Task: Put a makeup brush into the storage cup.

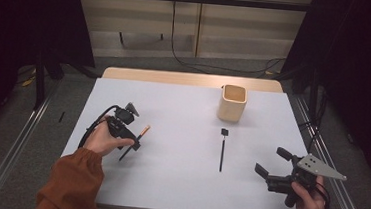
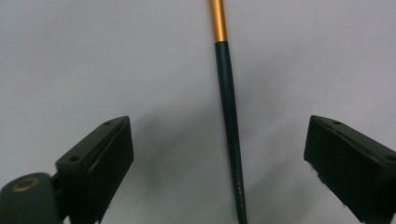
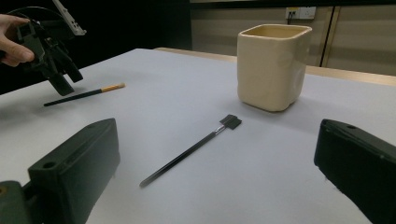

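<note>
The slim dark brush with a gold-orange ferrule (image 2: pixel 229 116) lies on the white tabletop (image 1: pixel 177 179), straddled by the spread, empty jaws of the left gripper (image 2: pixel 219 158). A pickup is being set up; lowering and clenching are called for next. The right gripper (image 3: pixel 215 168) hovers released.

White-topped counter (image 1: pixel 178 174), wooden far edge. Grey floor (image 1: pixel 186 64), black cables trailing. Dark curtains (image 1: pixel 25 16) either side; pale panelled wall (image 1: pixel 240 23) behind.

Cream cup (image 1: pixel 232 103) — flat black brush (image 1: pixel 222 148) nearby
</note>
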`<move>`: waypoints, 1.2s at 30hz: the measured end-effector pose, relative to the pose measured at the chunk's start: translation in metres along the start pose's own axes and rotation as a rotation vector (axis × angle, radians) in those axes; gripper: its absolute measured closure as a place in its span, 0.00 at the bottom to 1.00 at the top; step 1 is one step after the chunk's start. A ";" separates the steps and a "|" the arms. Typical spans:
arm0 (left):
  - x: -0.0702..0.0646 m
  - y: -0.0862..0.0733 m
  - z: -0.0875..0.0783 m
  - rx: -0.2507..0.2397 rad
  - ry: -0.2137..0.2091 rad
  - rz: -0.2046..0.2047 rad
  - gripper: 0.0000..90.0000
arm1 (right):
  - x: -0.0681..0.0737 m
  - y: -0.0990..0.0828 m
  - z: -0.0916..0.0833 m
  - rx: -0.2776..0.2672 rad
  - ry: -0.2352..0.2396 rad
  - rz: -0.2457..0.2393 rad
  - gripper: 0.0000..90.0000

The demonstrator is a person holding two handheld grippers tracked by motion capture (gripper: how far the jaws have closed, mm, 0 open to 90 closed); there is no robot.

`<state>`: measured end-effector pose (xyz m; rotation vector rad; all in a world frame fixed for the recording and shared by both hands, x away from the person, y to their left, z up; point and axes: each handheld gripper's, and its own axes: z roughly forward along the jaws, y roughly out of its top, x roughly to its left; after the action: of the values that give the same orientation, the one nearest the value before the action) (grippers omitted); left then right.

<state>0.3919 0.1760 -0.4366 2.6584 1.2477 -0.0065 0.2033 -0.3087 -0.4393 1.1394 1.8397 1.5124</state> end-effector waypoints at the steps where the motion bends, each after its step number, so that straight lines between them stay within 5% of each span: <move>1: 0.000 0.001 0.001 0.009 0.000 0.008 0.16 | 0.000 0.000 0.000 -0.001 0.000 0.001 0.00; 4: -0.002 0.001 0.002 0.017 -0.012 0.019 0.26 | 0.000 0.000 0.000 -0.001 0.000 0.000 0.00; 13: -0.002 0.002 0.007 0.056 -0.022 -0.038 0.45 | 0.000 0.000 0.000 -0.002 0.005 0.002 0.00; 22: -0.011 0.009 0.012 0.111 0.073 -0.042 0.53 | 0.000 0.000 0.000 0.000 0.003 0.003 0.00; 33: -0.013 0.015 0.013 0.151 0.082 -0.050 0.56 | 0.000 0.000 0.000 0.002 0.003 -0.002 0.00; 36: -0.013 0.014 0.012 0.142 0.081 -0.054 0.64 | 0.000 0.000 0.000 0.001 0.004 -0.003 0.00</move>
<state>0.3953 0.1558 -0.4443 2.7692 1.3936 0.0051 0.2030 -0.3082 -0.4395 1.1338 1.8446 1.5135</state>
